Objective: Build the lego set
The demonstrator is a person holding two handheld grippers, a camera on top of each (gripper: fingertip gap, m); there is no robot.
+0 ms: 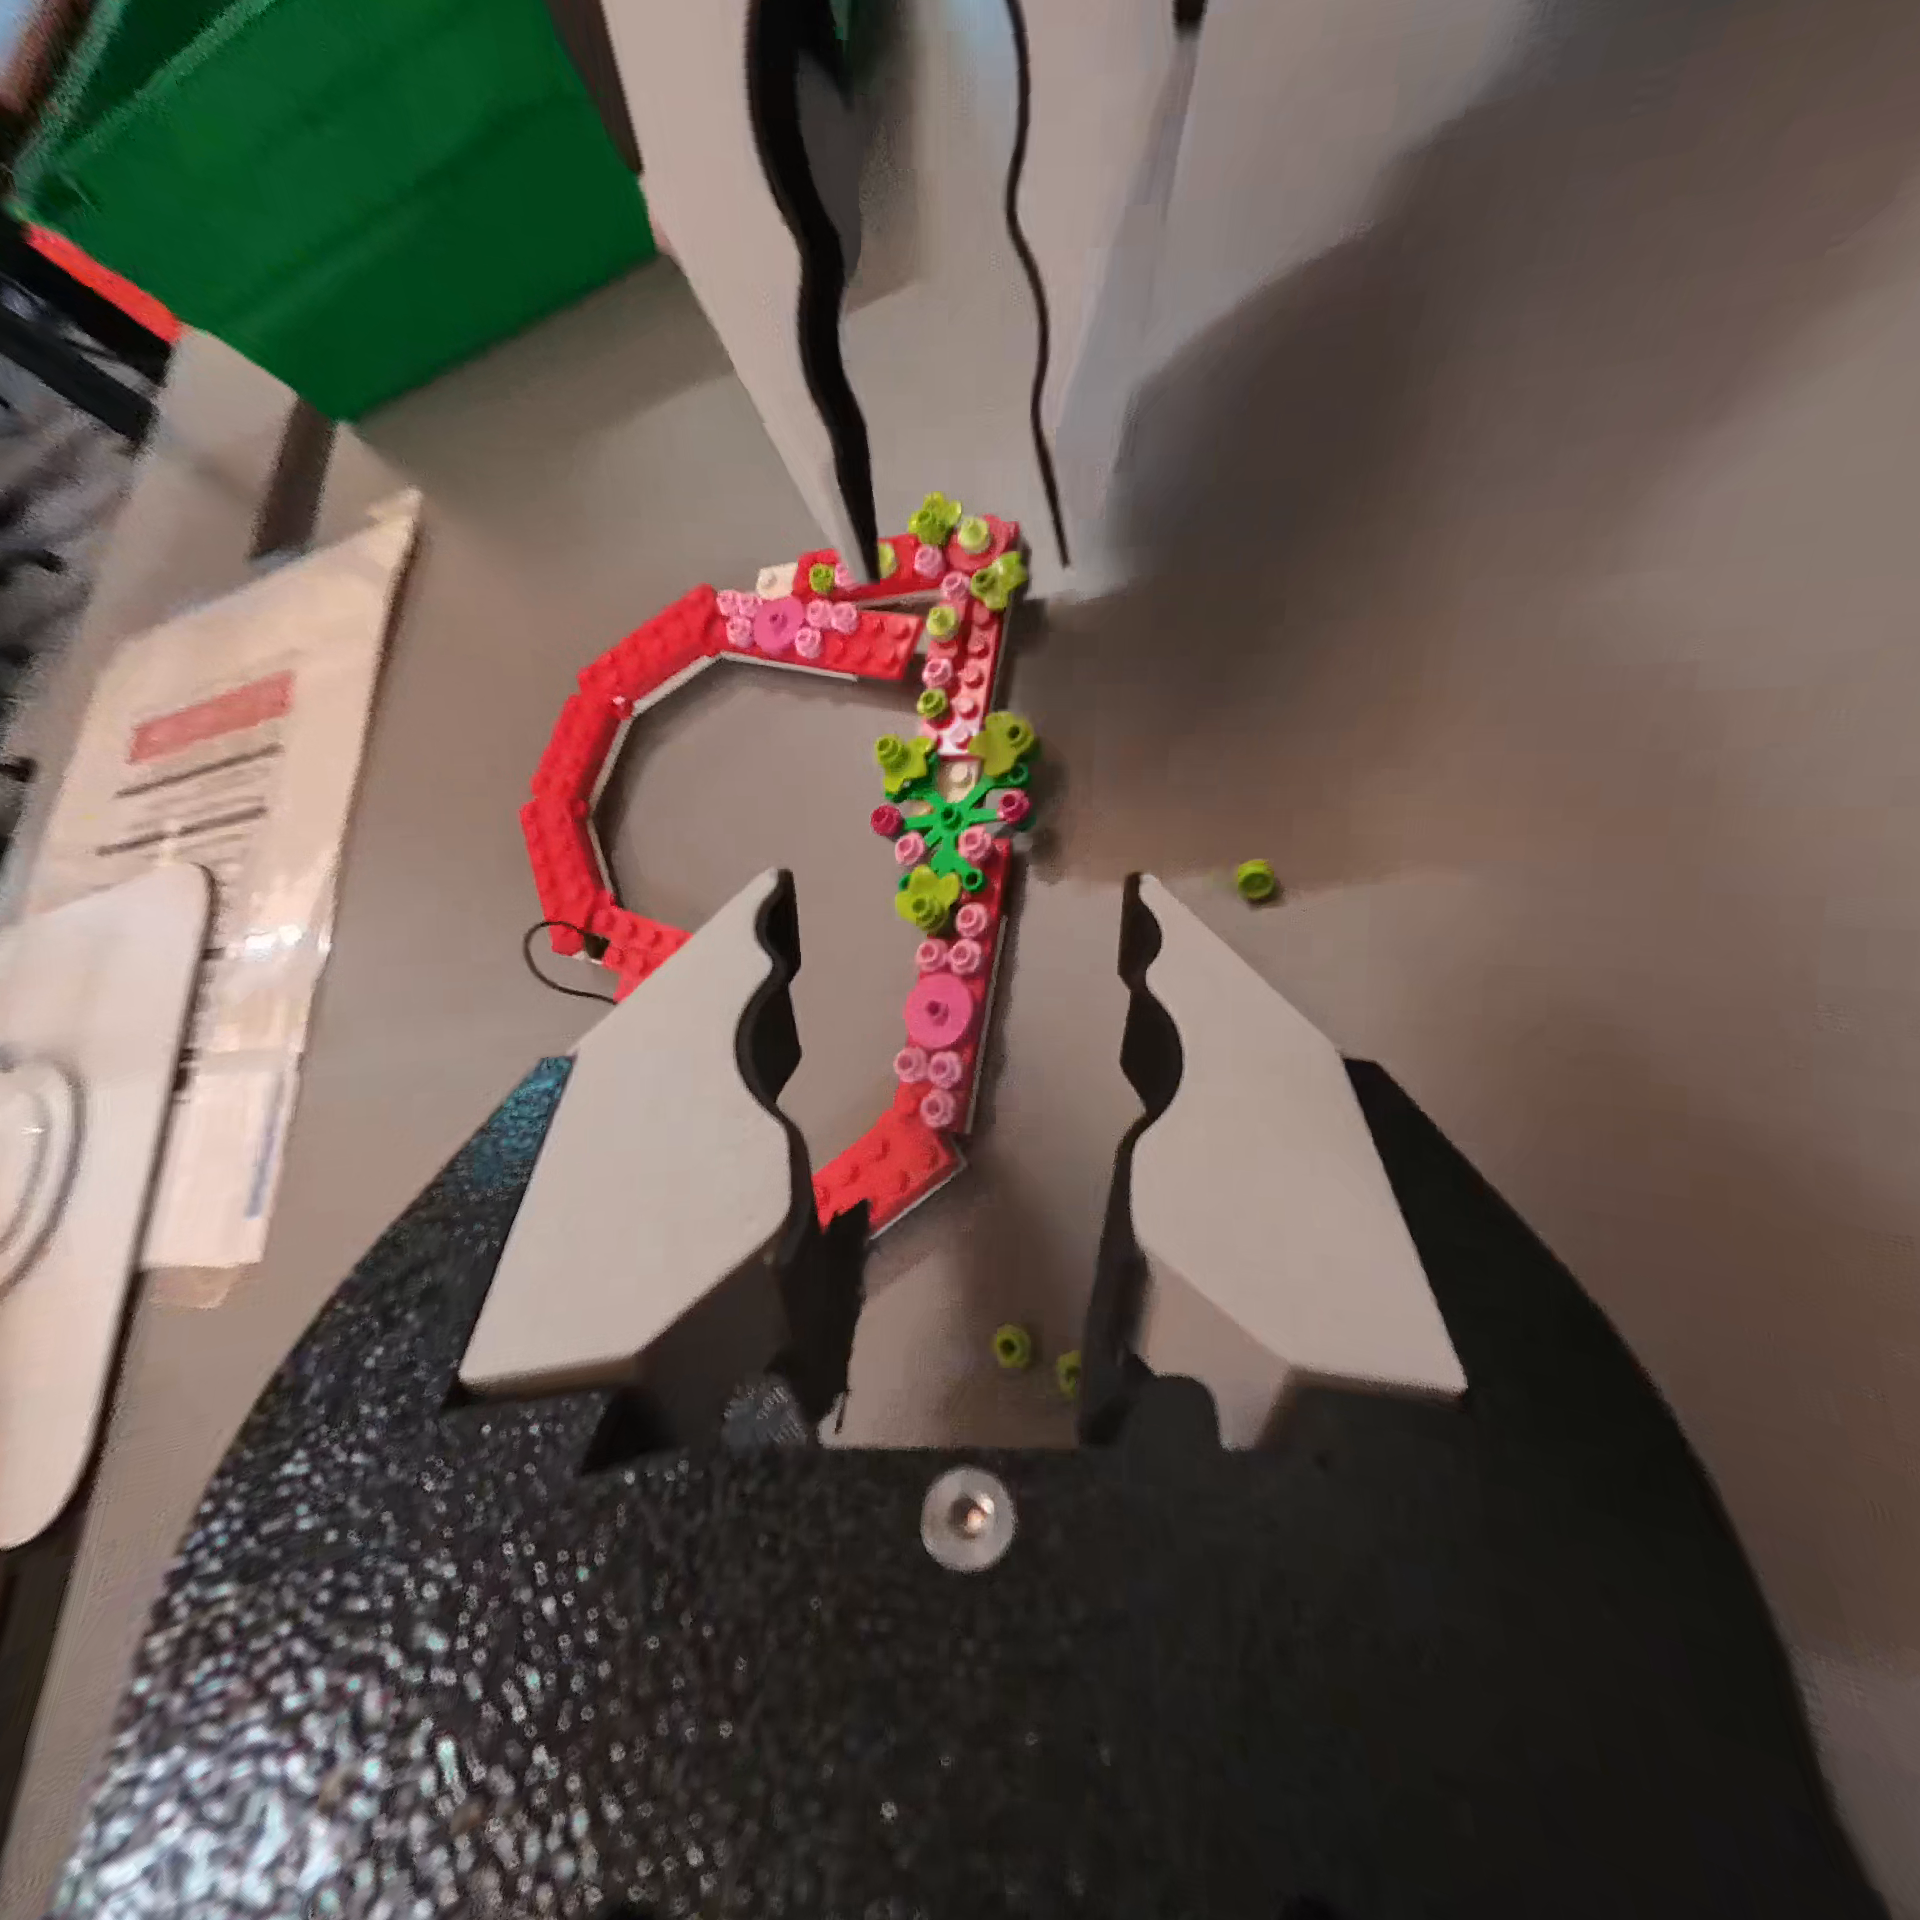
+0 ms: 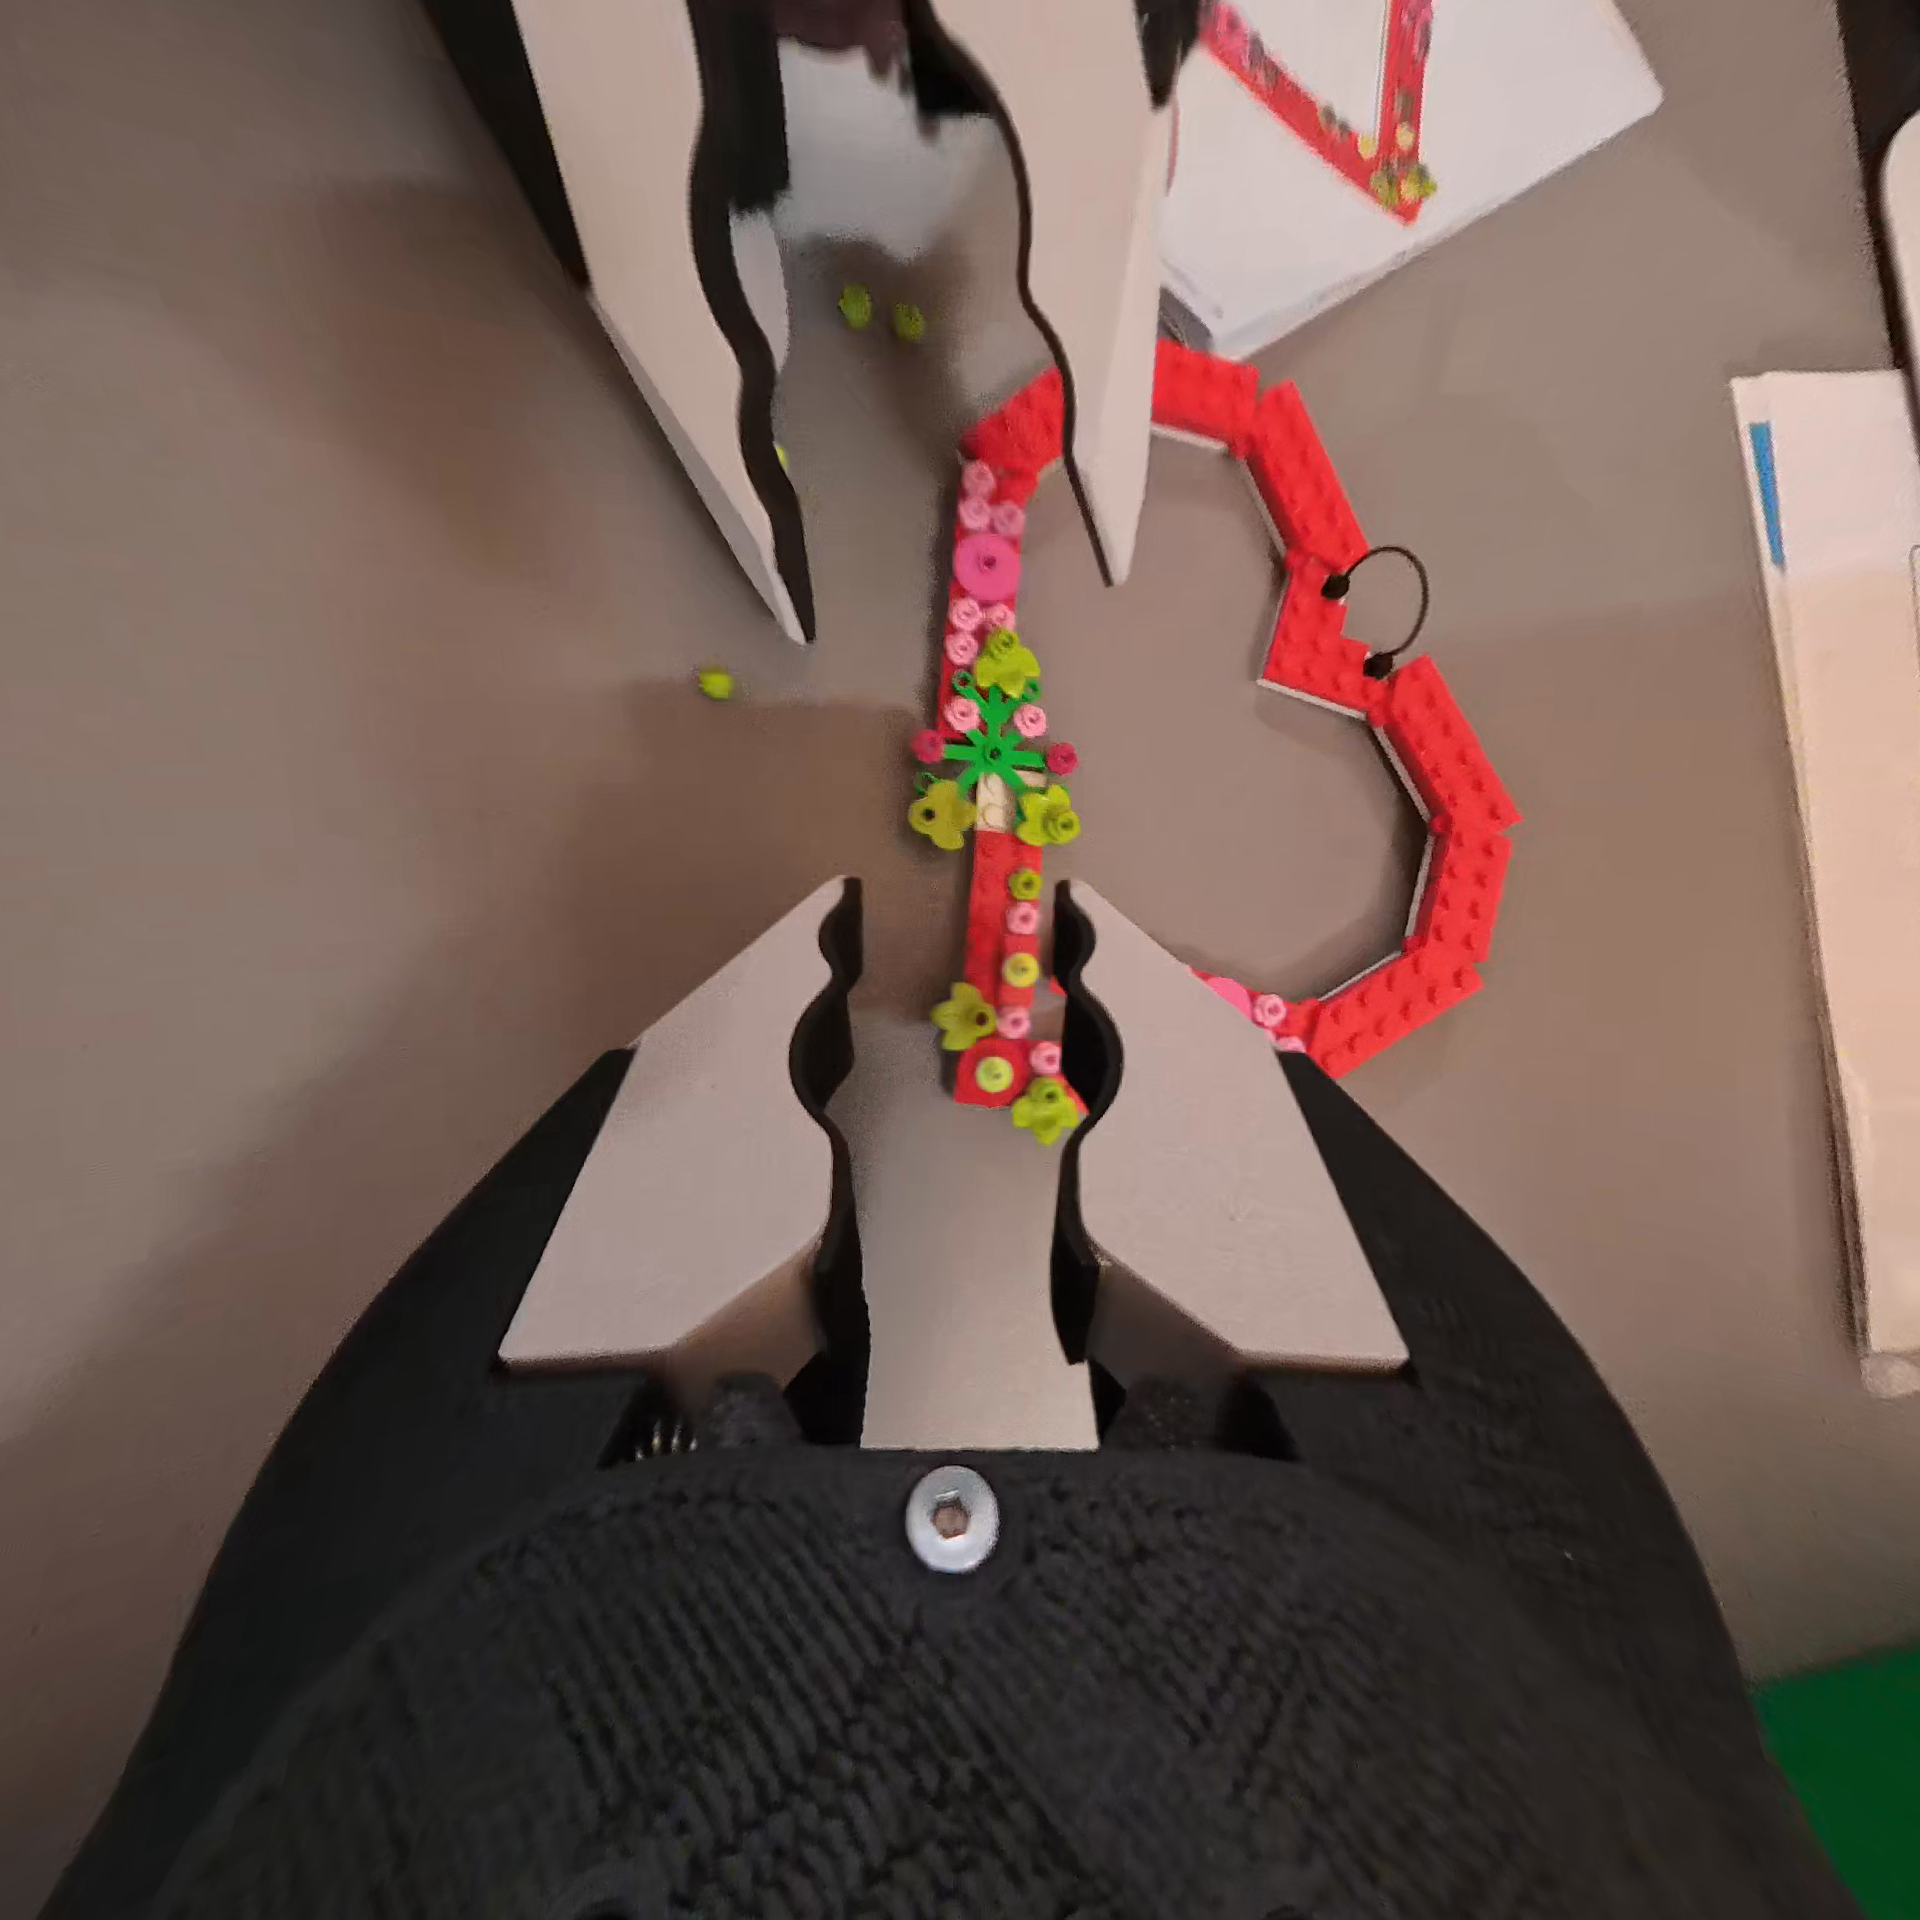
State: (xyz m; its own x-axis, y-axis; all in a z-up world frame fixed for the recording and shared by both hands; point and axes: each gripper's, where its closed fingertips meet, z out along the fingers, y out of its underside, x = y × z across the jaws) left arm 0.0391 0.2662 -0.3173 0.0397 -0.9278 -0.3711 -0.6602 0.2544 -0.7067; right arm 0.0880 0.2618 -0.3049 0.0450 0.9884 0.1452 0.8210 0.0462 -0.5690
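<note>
Bench (image 1: 1455, 623): red heart frame (image 1: 582, 769) lies flat between your two tools.
Left tool (image 1: 961, 883): fingers apart, empty, straddling the flowered side.
Right tool (image 2: 954, 888): apart, empty; close gently.
Loose lime stud (image 1: 1255, 881): just right of left tool; grab next.

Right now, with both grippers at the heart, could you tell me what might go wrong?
1. Both open grippers, left and right, straddle the heart's flower strip; closing or shifting could knock off the lime leaves.
2. Loose lime studs on the table could be swept away.
3. The heart lies unclamped, so a push may slide it.
</note>
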